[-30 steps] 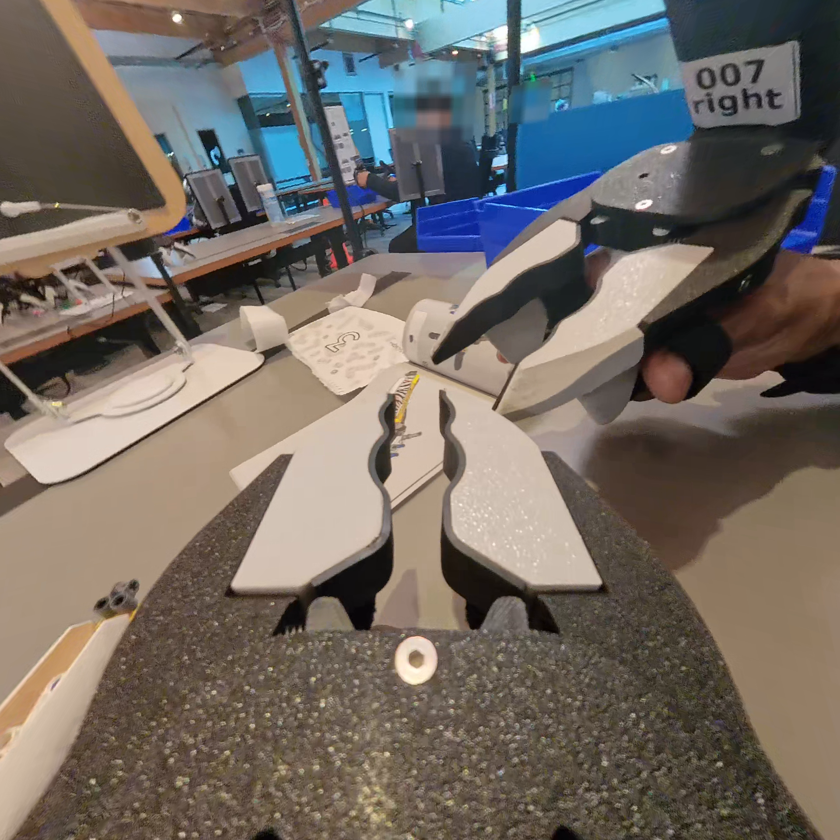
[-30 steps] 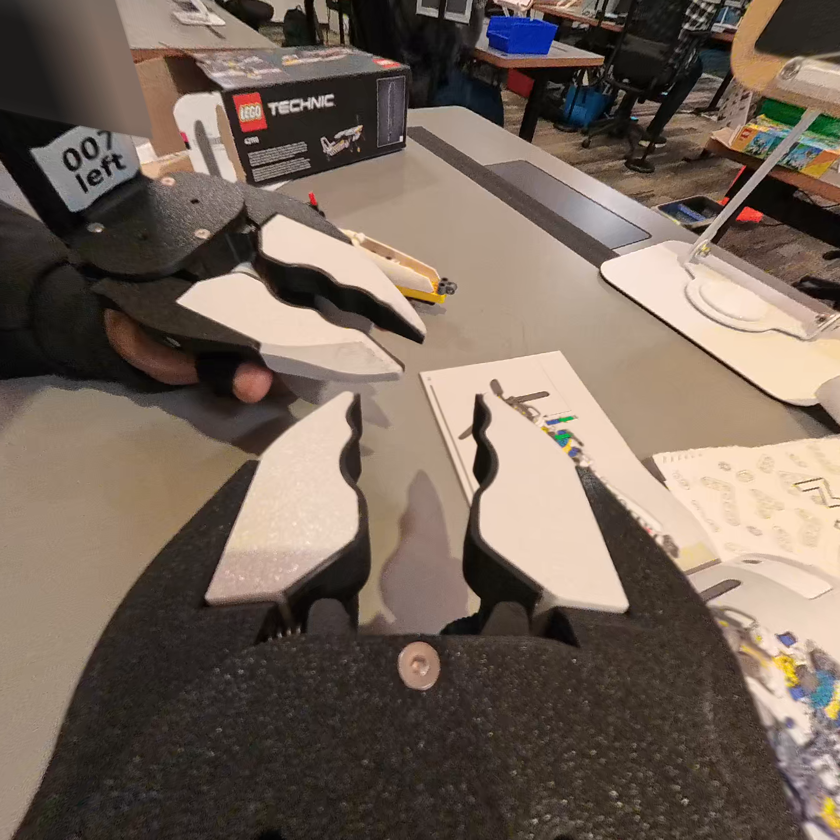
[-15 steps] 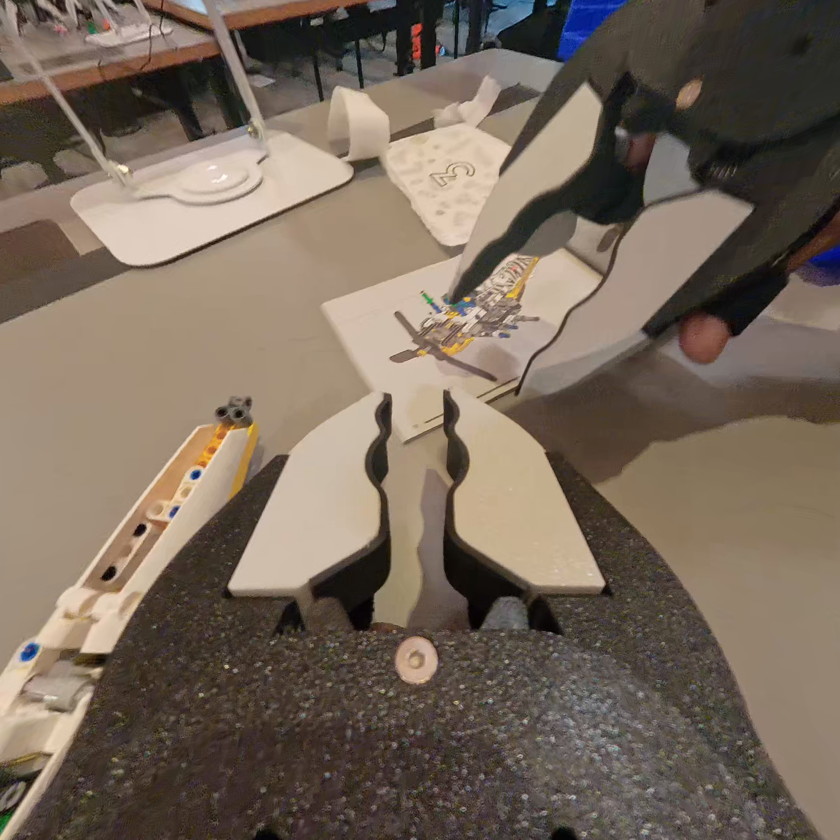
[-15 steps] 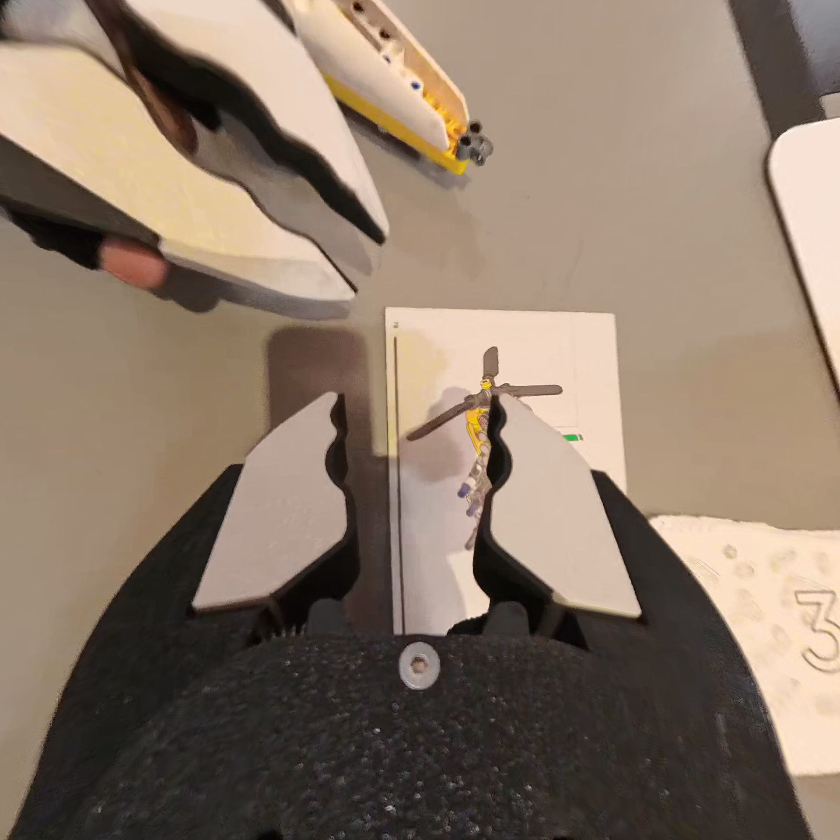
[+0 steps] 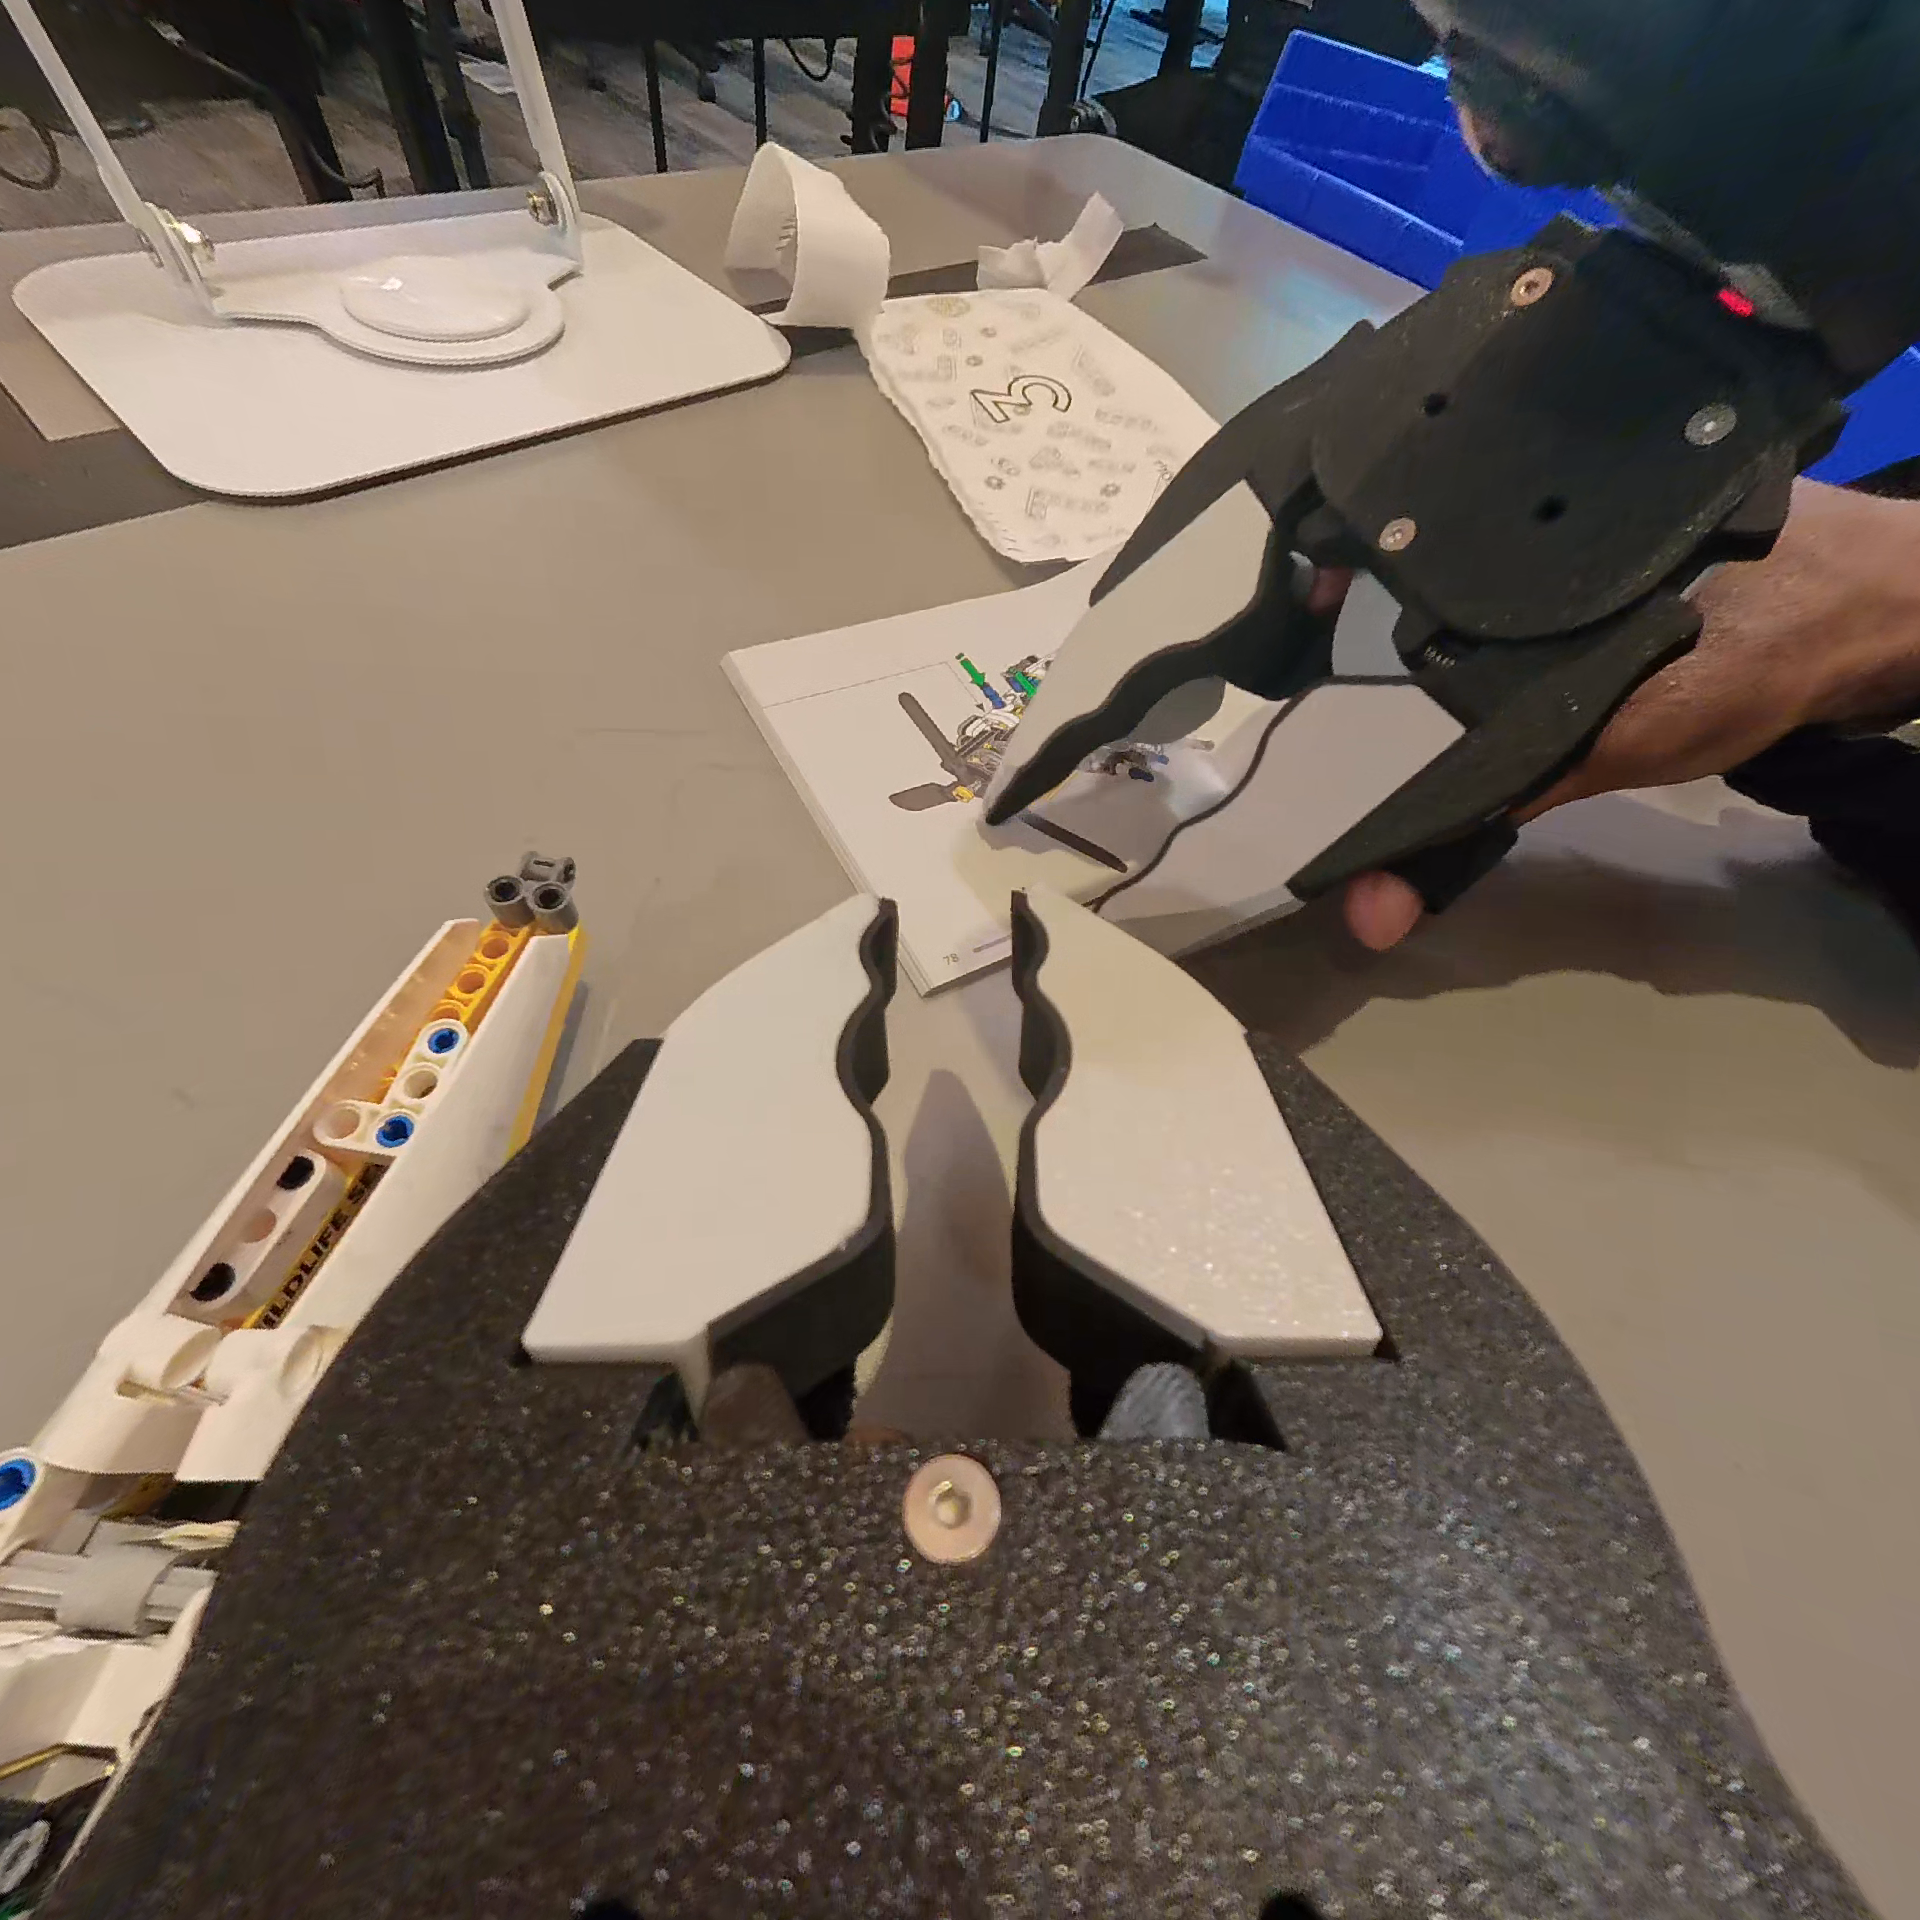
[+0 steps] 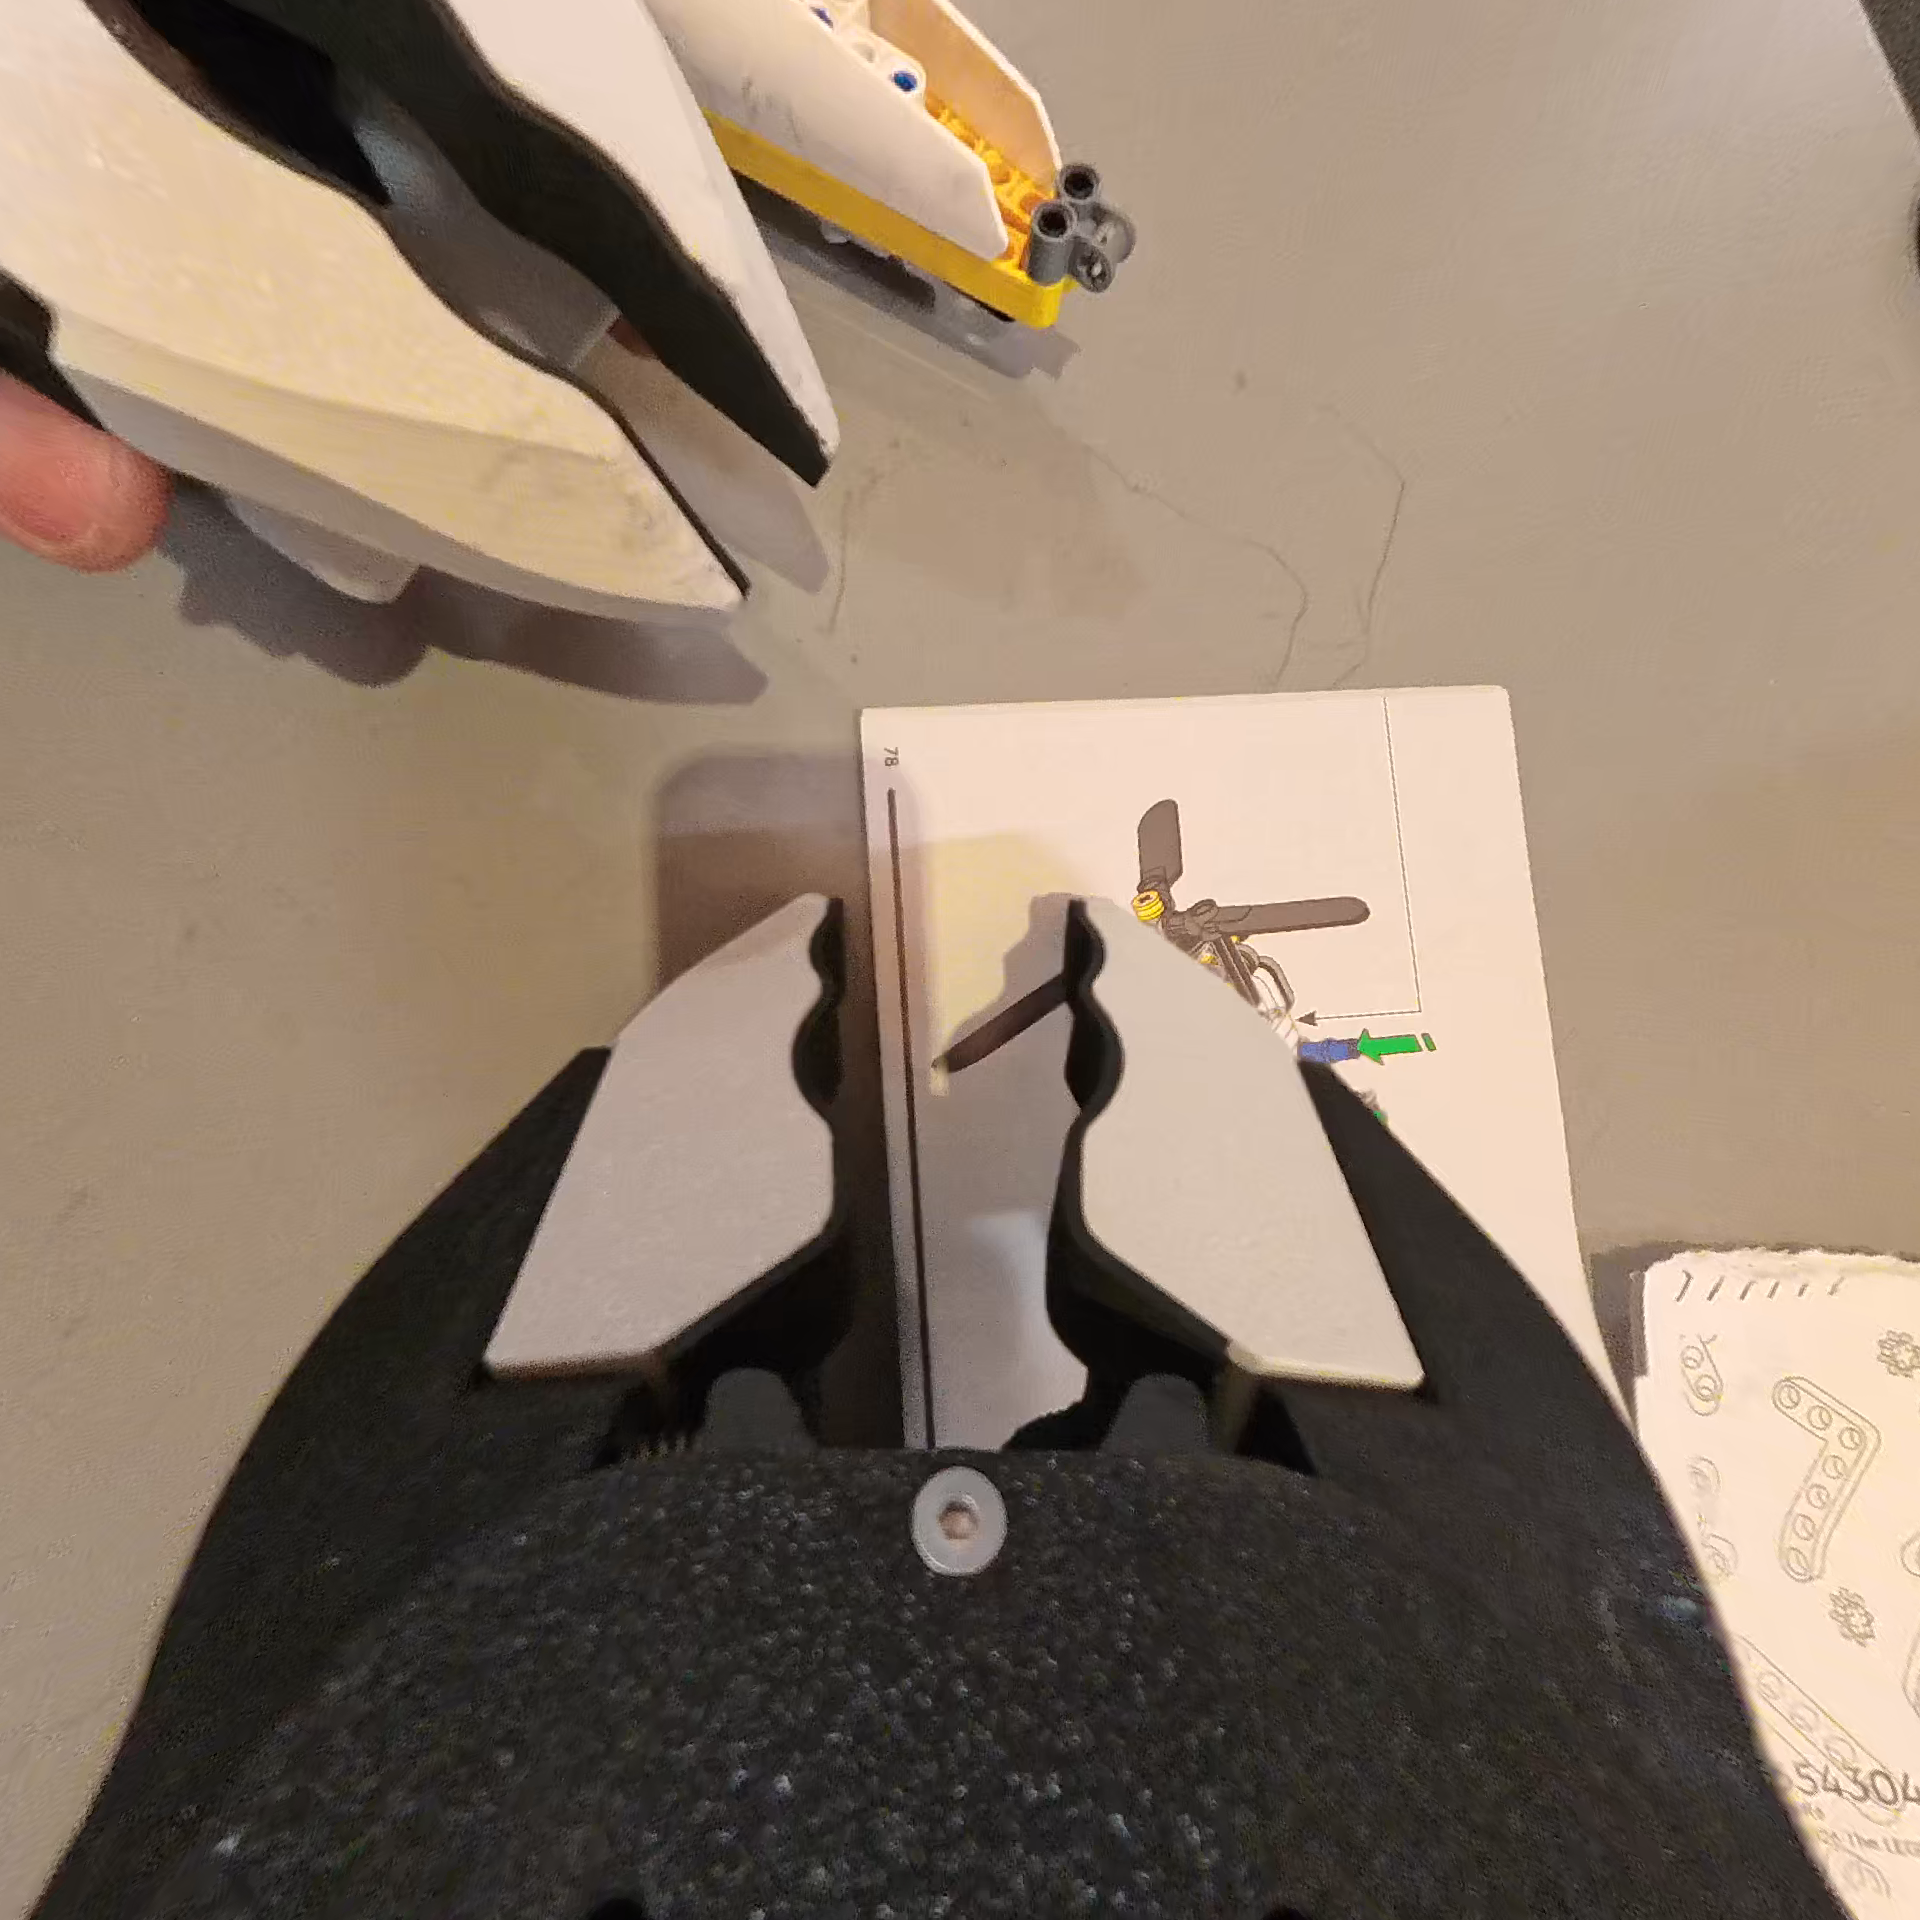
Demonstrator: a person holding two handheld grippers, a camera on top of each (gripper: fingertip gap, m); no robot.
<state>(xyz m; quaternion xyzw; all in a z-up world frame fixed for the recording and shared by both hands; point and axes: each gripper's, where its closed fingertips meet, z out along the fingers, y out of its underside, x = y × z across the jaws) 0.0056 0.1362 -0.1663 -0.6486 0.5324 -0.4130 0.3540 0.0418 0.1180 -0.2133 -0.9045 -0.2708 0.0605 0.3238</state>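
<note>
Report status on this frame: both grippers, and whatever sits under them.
Left gripper open, nothing between its pads. Right gripper open over instruction booklet, straddling its edge. White-and-yellow brick model beside left gripper.

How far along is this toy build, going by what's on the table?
Partly built: a white and yellow brick model lies on the table, one numbered parts bag torn open. In hand: nothing; both the left gripper and right gripper are open over the instruction booklet. Its pictured propeller isn't on the model's visible end.
</note>
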